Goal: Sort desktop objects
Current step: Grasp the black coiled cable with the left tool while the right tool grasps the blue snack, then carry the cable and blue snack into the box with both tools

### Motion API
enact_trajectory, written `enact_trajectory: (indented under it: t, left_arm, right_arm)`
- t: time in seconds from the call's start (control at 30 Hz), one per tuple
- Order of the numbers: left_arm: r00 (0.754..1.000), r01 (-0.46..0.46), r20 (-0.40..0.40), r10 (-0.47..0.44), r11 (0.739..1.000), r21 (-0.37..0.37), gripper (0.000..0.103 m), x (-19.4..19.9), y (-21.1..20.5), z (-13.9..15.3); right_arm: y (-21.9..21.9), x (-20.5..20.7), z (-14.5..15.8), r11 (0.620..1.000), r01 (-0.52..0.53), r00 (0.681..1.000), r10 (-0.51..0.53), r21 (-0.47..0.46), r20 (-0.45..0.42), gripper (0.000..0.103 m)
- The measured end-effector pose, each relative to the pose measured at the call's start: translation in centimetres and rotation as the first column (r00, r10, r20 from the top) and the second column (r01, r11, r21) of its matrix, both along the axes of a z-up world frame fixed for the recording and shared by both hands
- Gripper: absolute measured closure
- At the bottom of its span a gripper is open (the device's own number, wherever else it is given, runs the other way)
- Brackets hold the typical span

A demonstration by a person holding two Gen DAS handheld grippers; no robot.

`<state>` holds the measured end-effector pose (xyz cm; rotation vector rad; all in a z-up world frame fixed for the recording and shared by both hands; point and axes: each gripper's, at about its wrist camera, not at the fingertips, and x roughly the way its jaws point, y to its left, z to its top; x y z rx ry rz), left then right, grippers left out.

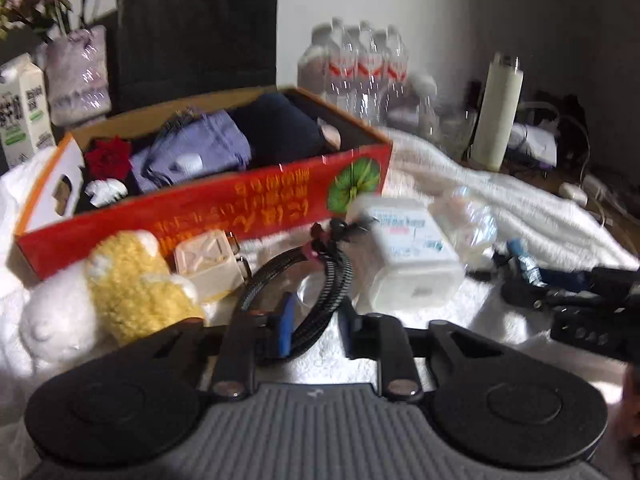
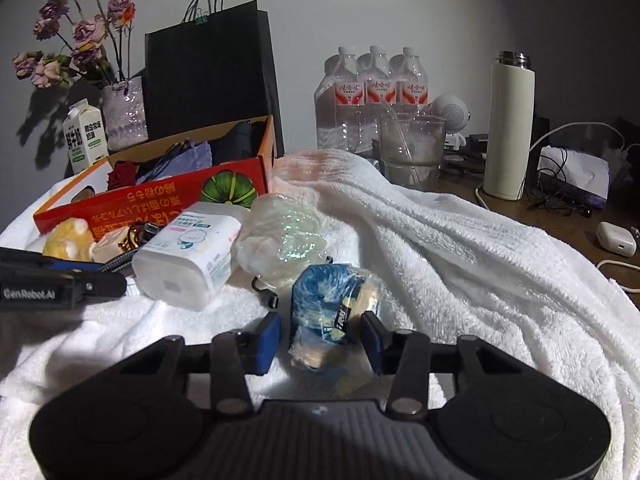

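Right jaws [image 2: 322,338]: blue wrapped packet [image 2: 328,312] between them, pads apart from it.
Left jaws [image 1: 316,332]: black braided cable [image 1: 320,304] between them, grip unclear.

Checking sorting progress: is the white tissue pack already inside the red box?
No, the white tissue pack lies on the towel in front of the red box.

Water bottles [image 1: 356,68] & tissue pack [image 1: 408,256] blurred.
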<state>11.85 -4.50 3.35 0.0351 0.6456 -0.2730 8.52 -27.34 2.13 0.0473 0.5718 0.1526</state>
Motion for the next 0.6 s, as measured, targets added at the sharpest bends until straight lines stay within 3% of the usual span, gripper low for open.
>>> enact_trajectory:
  t: [0.13,0.3,0.43,0.6]
  left_arm:
    - [0.998,-0.039,0.048,0.043,0.996,-0.083,0.093,-2.7,1.0,2.0]
    - [0.993,-0.069,0.087,0.085,0.982,-0.178,0.093,-7.4,2.2,4.5]
    - [0.985,-0.078,0.136,0.108,0.975,-0.210,0.093,-12.1,2.9,6.2]
    - [0.977,-0.133,0.126,0.170,0.957,-0.259,0.093,-16.8,4.6,6.6]
  right_arm:
    - [-0.4,-0.4,0.1,1.000,-0.003,1.000,0.002,0.027,0.029,0.088]
    - [-0.5,-1.6,0.9,0.999,-0.003,0.999,0.000,0.046,0.050,0.091]
    - [-0.1,-5.3,2.9,0.998,-0.034,0.994,0.028,0.059,0.108,0.091]
    - [1.2,-10.3,4.3,0.983,-0.135,0.985,0.120,0.121,0.120,0.091]
